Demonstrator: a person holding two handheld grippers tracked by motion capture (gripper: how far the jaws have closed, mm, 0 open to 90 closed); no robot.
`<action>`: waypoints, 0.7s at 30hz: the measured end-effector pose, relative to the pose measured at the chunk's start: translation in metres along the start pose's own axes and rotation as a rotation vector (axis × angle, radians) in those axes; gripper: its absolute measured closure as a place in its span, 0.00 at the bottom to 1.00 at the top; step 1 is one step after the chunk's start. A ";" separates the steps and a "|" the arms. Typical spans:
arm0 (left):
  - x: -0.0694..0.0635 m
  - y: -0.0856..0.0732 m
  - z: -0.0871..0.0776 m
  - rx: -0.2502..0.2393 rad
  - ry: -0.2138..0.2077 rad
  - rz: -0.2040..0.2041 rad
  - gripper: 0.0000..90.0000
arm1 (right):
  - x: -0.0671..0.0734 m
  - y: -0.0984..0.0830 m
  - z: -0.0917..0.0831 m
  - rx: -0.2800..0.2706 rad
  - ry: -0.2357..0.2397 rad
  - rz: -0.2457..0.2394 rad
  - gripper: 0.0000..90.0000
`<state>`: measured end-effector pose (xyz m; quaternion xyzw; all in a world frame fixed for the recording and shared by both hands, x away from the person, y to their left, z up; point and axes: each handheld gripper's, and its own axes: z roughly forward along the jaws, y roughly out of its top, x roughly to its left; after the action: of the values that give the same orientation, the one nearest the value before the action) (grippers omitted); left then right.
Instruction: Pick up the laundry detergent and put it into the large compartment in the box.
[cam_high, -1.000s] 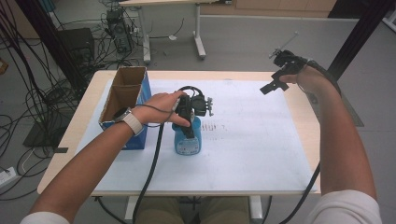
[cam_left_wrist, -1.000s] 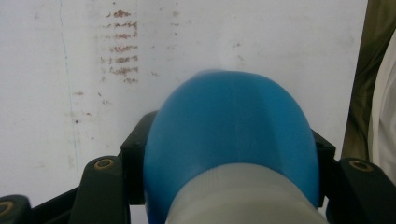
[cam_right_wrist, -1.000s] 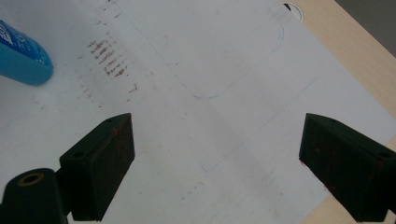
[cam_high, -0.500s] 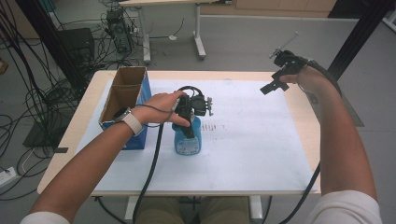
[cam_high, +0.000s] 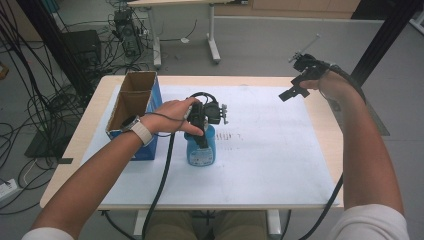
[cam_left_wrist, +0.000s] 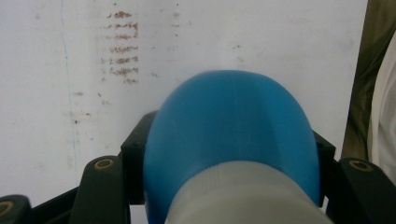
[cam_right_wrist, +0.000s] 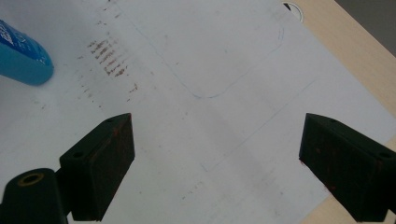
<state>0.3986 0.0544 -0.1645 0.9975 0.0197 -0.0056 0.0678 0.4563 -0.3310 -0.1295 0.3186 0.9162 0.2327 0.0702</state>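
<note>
The counter (cam_high: 320, 150) carries a white paper sheet (cam_high: 270, 160) that covers most of its top; faint brown smudges (cam_left_wrist: 119, 51) mark the sheet near its middle, and a thin pen outline (cam_right_wrist: 233, 79) is drawn on it farther toward your right.

At the left edge of the sheet stands an open cardboard box (cam_high: 132, 107) with blue sides, its flaps up; what lies inside it cannot be told.

Just beside the box, toward the middle of the sheet, stands the blue bottle (cam_high: 201, 147), upright, its base on the paper. In the left gripper view its rounded blue shoulder and pale neck (cam_left_wrist: 243, 196) sit between the two black jaws.

Your left hand-held gripper (cam_high: 202, 125) comes down on the bottle from above and is clamped on it, a jaw pressed against each side. Your left hand (cam_high: 172, 117) wraps the tool's body, and its cable (cam_high: 162, 180) trails off the near edge of the counter.

Your right hand-held gripper (cam_high: 295, 87) hangs above the far right corner of the counter, well apart from the bottle, its jaws spread wide with nothing between them. The right gripper view looks down at bare paper, with the bottle's base at its upper left.

Progress, as a judgement: the grasp on the bottle is made; the lift is not, since the bottle rests on the sheet. Carrying it off, perhaps to the box beside it, is left to do.
</note>
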 end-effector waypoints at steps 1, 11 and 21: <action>0.000 0.000 0.000 0.000 -0.002 -0.004 0.43 | 0.000 0.000 0.000 -0.001 0.000 0.001 0.12; -0.001 -0.001 0.000 -0.003 0.002 0.000 0.43 | 0.000 -0.001 -0.001 -0.005 -0.001 0.002 0.12; -0.001 -0.001 0.000 -0.003 0.003 -0.002 0.43 | 0.000 -0.002 -0.002 -0.007 -0.002 0.001 0.12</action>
<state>0.3972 0.0549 -0.1648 0.9974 0.0207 -0.0039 0.0694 0.4544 -0.3332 -0.1283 0.3193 0.9151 0.2355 0.0722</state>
